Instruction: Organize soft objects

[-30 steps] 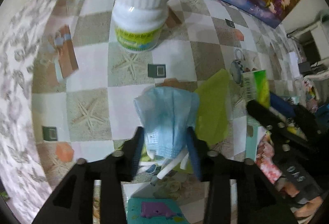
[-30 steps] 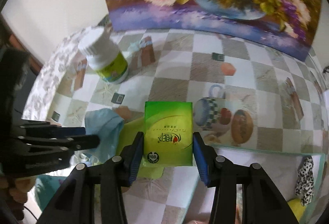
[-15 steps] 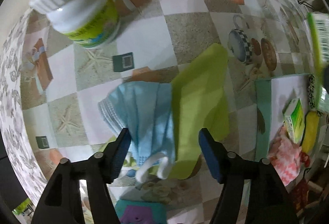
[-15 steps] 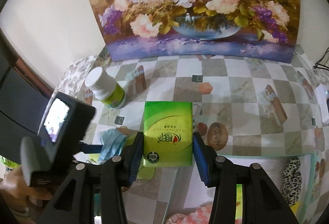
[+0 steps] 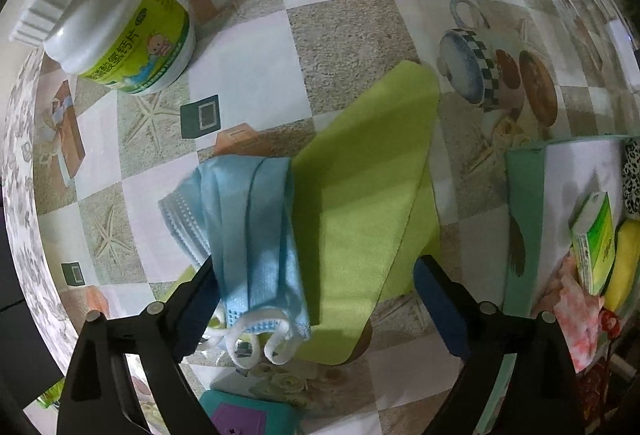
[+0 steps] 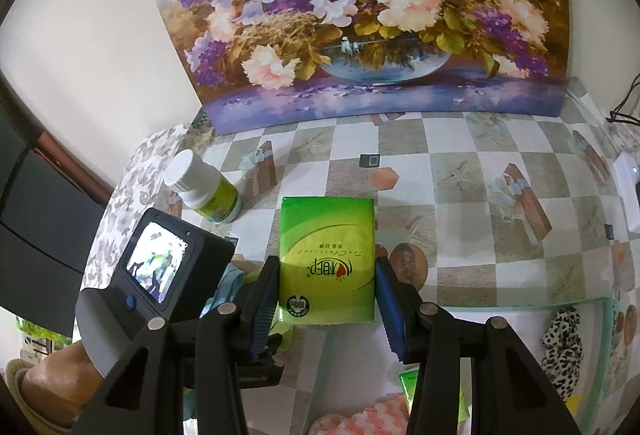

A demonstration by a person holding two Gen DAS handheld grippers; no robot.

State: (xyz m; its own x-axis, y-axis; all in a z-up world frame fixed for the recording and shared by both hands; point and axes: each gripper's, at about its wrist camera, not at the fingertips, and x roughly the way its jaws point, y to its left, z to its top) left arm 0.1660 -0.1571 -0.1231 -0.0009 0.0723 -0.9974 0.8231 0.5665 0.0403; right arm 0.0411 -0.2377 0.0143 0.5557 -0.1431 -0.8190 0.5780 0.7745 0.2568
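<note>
In the left wrist view, a folded blue face mask (image 5: 252,231) lies partly on a lime green cloth (image 5: 360,195) on the checkered table. My left gripper (image 5: 316,299) is open, its fingers spread wide on either side of the mask and cloth. In the right wrist view, my right gripper (image 6: 326,295) is shut on a green tissue pack (image 6: 328,259) and holds it above the table. The left gripper's body (image 6: 160,275) shows at the lower left of that view.
A white pill bottle (image 5: 116,23) stands at the back left. A teal-rimmed tray (image 5: 524,211) at the right holds a green box (image 5: 594,243), a leopard scrunchie (image 6: 560,339) and a pink cloth (image 5: 576,315). A flower painting (image 6: 360,15) leans on the wall.
My left gripper has opened wide and let go of the blue mask, which now lies beside the green cloth. My right gripper has lifted the tissue pack higher.
</note>
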